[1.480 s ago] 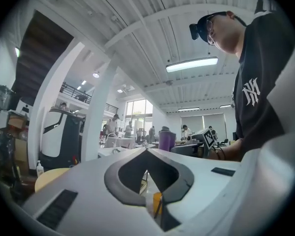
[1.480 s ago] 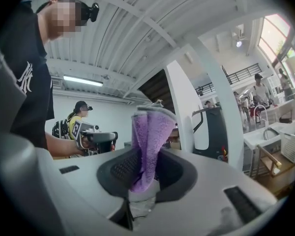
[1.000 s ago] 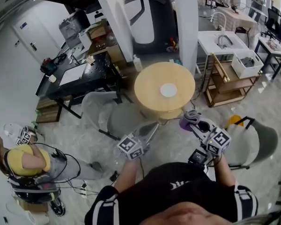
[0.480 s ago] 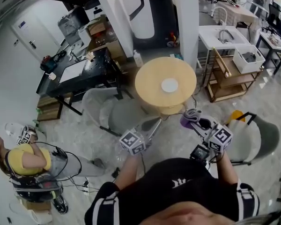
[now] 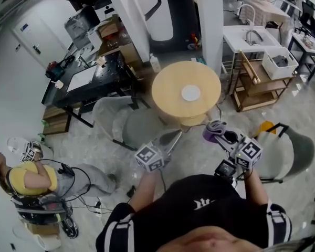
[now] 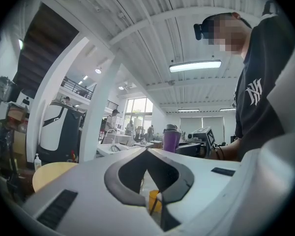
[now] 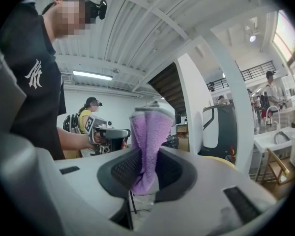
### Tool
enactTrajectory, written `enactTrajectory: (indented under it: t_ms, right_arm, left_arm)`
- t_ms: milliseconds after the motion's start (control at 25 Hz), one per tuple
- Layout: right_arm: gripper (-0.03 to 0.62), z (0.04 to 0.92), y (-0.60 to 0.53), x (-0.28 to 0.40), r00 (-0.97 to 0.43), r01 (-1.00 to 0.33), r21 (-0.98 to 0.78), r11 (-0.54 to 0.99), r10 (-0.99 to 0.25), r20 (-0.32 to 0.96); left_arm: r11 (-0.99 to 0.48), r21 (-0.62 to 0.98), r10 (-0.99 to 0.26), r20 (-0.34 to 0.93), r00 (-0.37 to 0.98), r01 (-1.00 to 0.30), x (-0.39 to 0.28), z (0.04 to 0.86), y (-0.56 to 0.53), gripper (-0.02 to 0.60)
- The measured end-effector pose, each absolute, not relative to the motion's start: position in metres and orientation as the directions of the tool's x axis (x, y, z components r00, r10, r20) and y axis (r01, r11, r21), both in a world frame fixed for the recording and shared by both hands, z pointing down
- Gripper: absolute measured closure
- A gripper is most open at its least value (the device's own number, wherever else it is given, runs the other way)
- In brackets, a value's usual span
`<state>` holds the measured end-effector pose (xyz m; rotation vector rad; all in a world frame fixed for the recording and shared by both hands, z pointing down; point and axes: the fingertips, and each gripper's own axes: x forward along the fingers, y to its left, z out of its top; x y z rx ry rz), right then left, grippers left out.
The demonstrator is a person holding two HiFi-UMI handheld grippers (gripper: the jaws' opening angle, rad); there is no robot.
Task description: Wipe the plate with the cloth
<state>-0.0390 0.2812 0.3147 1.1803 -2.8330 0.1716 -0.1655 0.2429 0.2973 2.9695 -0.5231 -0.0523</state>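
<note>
Little has shifted vs a sec ago: both grippers sit about where they were, short of the round table; only the view nudged a bit.

Near to far, all re that table:

- Off its near edge, toward the near-left & not touching it: left gripper, jaws closed tight w/ nothing btwn them, tips aimed at the table.
- Off the near-right, also clear of the rim: right gripper, jaws clamped on the purple cloth, which is folded & sticks up past the pads.
- At table centre: plate, white, lying flat, nothing on or touching it, well apart from both grippers.
- Just past the far edge: white pillar.

Key relation: from the cloth-holding gripper the plate lies ahead & slightly left, lower than the cloth. Plate is round, so no long axis to line up with. Both grippers look approx equally far from it, but only the right one carries the cloth, so prob. that arm must reach fwd over the rim & come down; wiping not yet begun.
</note>
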Motion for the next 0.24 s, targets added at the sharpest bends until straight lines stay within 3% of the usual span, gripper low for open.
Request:
enactTrajectory:
  t_ms: [240]
  right_arm:
    - [0.520,0.315,0.281,-0.026,-0.696,-0.718,-0.074,0.692,-0.711,0.100]
  left_arm:
    - [-0.936,0.124,-0.334,-0.006,0.943,-0.331,-0.156,0.300,0.243,0.572]
